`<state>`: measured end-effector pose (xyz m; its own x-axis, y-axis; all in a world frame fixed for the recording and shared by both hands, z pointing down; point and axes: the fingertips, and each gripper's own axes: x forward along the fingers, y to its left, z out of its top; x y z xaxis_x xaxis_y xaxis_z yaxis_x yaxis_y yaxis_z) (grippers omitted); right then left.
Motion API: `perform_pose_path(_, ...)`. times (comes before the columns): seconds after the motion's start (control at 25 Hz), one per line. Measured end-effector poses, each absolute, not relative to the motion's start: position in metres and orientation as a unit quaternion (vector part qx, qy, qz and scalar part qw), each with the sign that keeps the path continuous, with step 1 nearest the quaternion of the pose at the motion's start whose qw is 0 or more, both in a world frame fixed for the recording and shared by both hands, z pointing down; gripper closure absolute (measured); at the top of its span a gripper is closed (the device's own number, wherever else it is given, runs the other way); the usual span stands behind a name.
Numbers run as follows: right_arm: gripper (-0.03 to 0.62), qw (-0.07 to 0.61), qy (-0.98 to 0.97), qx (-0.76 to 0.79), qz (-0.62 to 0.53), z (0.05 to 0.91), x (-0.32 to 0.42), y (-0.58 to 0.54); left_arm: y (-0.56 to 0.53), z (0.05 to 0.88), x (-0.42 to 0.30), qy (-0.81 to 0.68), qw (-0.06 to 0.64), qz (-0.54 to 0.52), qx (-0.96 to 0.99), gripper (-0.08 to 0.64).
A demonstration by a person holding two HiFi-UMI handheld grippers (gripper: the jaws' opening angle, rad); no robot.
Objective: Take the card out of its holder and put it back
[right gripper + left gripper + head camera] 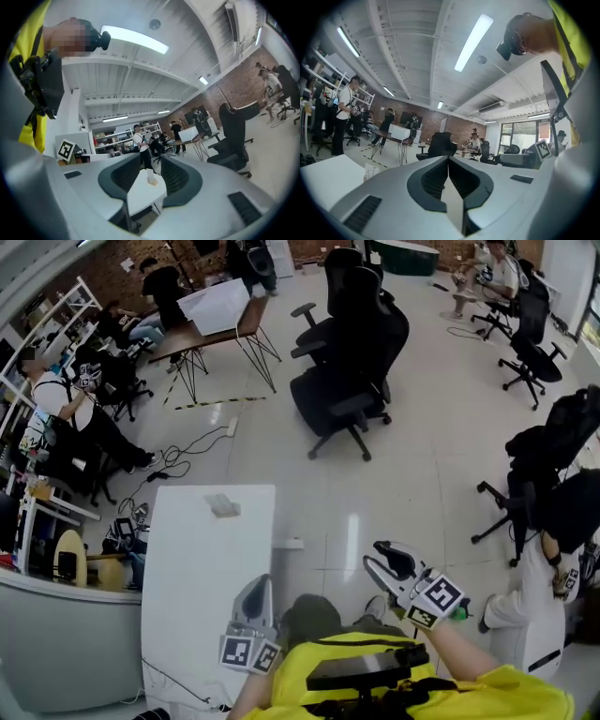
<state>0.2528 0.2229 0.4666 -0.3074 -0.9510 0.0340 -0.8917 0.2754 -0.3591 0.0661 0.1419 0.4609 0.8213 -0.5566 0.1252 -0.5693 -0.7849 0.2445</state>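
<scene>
A small card holder with a pale card (223, 505) stands near the far end of the white table (211, 587). It also shows in the right gripper view, where the card holder (151, 178) appears far off between the jaws, and small at the left in the left gripper view (370, 172). My left gripper (260, 581) hovers over the table's near part, its jaws touching at the tips (449, 159) with nothing between them. My right gripper (382, 555) is held off the table's right side above the floor, open and empty (151, 159).
Black office chairs (352, 362) stand on the shiny floor beyond the table. A wooden desk (211, 329) with a white box is at the back left, with cables on the floor (187, 451). People sit around the room's edges. A grey counter (66, 634) is at the left.
</scene>
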Motion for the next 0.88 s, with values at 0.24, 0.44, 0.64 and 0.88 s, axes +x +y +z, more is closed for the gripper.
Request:
perform_pose_path(0.24, 0.454, 0.037, 0.829, -0.527, -0.184, 0.502, 0.254, 0.156, 0.062, 0.484, 0.077, -0.340, 0.145, -0.006, 0.929, 0.559)
perform_pose_path(0.44, 0.454, 0.009, 0.840, -0.508, -0.190, 0.500, 0.216, 0.074, -0.010, 0.488, 0.042, -0.391, 0.158, -0.022, 0.907, 0.559)
perform_pose_path(0.64, 0.454, -0.032, 0.883, -0.437, -0.168, 0.505, 0.175, -0.027, -0.071, 0.502, 0.003, -0.439, 0.164, -0.012, 0.883, 0.559)
perform_pose_path(0.88, 0.454, -0.069, 0.921, -0.348, -0.164, 0.539, 0.111, -0.124, -0.110, 0.515, -0.040, -0.495, 0.173, 0.007, 0.851, 0.559)
